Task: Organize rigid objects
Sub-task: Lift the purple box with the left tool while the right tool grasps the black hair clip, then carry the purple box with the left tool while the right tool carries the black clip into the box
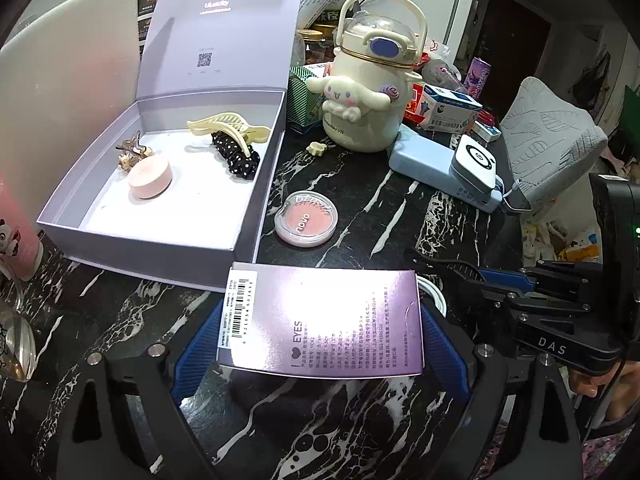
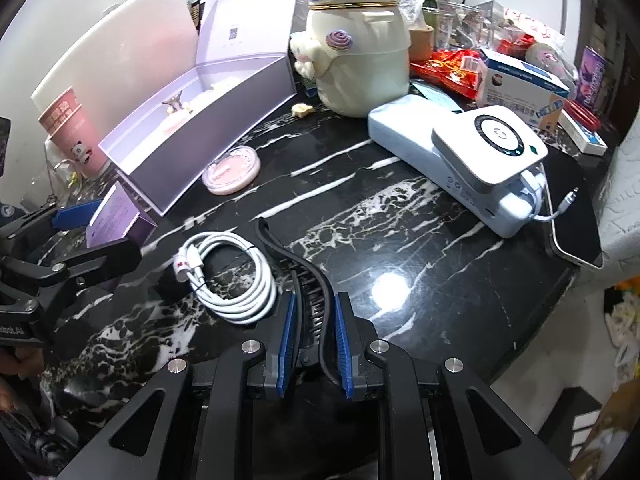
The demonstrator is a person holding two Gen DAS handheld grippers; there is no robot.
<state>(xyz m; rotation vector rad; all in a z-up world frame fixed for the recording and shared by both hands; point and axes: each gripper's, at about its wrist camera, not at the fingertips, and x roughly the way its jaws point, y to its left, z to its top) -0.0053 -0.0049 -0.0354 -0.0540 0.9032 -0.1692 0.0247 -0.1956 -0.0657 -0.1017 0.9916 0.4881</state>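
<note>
While the purple carton [image 1: 320, 322] printed "EYES" sits clamped between the blue pads [image 1: 198, 344] of the left tool [image 1: 320, 344], its far edge hangs over the near corner of the open lavender box [image 1: 160, 236] on the black marbled counter [image 1: 380, 208]. From the right wrist view the same carton [image 2: 116, 220] shows just in front of that box [image 2: 200, 152], with the left tool [image 2: 94, 232] gripping it from both sides.

Inside the box lie a cream claw clip [image 1: 228, 126], a black dotted scrunchie [image 1: 236, 154] under it, a pink round case [image 1: 150, 180] and a small brown hair clip [image 1: 132, 152] touching that case. Just beside the box's right wall rests a round blush compact [image 1: 306, 218] marked "novo", lying flat on the counter.

The right tool [image 2: 312, 344] is nearly closed on a black comb-like clip [image 2: 304, 276] whose curved spine runs out ahead between the blue pads [image 2: 342, 344]. A coiled white cable [image 2: 232, 280] lies just to its left, touching the clip's side.

Farther back stands a cream cartoon bottle [image 1: 364, 92] with a carry handle, and a tiny cream clip [image 1: 316, 147] lies near its base. To the right are a pale blue case [image 2: 416, 132] with a white square charger [image 2: 488, 148] resting on top, and a blue-and-white carton [image 2: 520, 88] behind them. A pink paper cup [image 2: 74, 132] stands left of the box.
</note>
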